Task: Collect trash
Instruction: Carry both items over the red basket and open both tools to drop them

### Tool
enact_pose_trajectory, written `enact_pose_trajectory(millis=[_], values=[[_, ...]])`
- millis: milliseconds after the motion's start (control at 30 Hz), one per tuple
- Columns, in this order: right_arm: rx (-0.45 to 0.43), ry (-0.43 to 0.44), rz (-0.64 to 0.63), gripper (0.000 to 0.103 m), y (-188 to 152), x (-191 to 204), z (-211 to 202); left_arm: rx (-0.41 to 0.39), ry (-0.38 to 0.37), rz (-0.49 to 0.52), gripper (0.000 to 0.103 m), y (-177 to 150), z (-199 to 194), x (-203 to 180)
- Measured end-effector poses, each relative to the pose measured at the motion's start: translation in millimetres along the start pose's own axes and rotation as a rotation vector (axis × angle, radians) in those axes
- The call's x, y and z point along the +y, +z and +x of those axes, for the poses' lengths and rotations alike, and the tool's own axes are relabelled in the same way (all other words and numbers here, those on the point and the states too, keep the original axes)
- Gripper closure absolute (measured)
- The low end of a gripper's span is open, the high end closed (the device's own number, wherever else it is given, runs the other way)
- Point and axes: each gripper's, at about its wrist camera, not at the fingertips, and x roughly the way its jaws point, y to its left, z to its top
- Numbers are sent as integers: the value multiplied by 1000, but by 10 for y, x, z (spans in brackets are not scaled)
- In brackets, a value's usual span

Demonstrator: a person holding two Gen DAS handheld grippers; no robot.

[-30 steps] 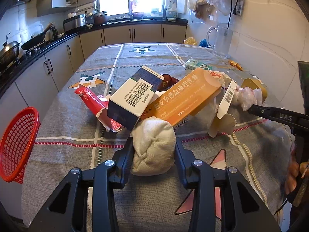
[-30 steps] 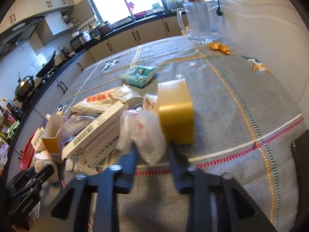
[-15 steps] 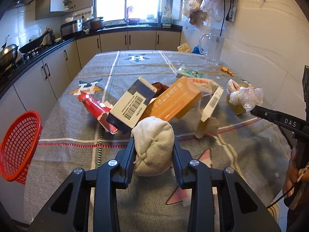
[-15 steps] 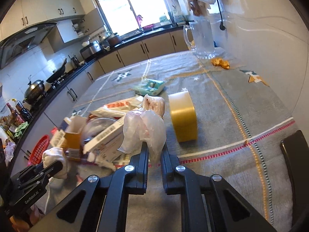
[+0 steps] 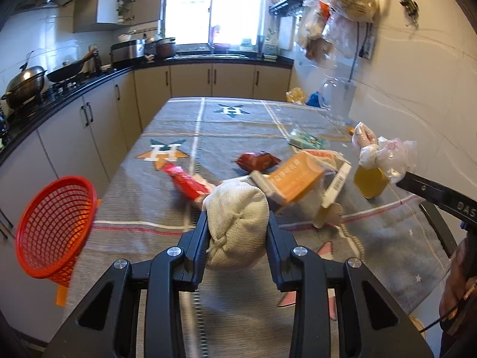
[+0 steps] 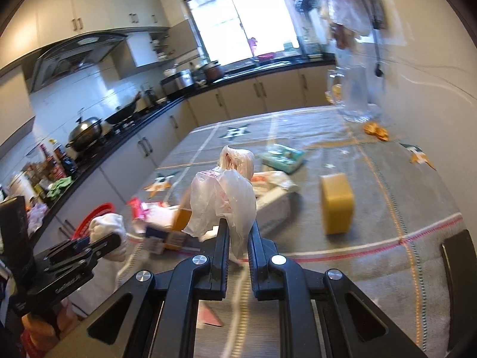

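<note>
Both tools grip trash (cloth wad (image 5: 237, 223), plastic bag (image 6: 229, 200)).

- left tool (image 5: 237, 232): matt black plastic, shiny metal screws
- white bundle (image 5: 237, 226): rough woven cloth, stitched seam
- plastic bag (image 6: 226, 197): thin, crinkly, see-through film
- counter (image 5: 143, 208): grey woven cloth cover, matt
- red basket (image 5: 56, 226): glossy plastic mesh
- orange box (image 5: 295, 177): smooth cardboard
- yellow tape roll (image 6: 337, 203): smooth, a bit glossy
- jug (image 5: 338, 101): clear, glass or plastic, can't tell
</note>
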Motion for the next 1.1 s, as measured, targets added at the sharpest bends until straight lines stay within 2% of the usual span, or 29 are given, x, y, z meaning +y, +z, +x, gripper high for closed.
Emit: enact_pose_trajectory(millis=[267, 667, 933, 1100], values=[[22, 128, -101, 91, 78, 590, 89, -26, 96, -80, 70, -2, -153, 501], [215, 368, -225, 90, 46, 1677, 808, -26, 264, -238, 69, -96, -305, 1602], [326, 453, -291, 90, -42, 2412, 1401, 23, 332, -325, 69, -232, -192, 2256], [390, 475, -304, 90, -137, 2718, 1765, 47, 348, -360, 69, -324, -110, 2470]])
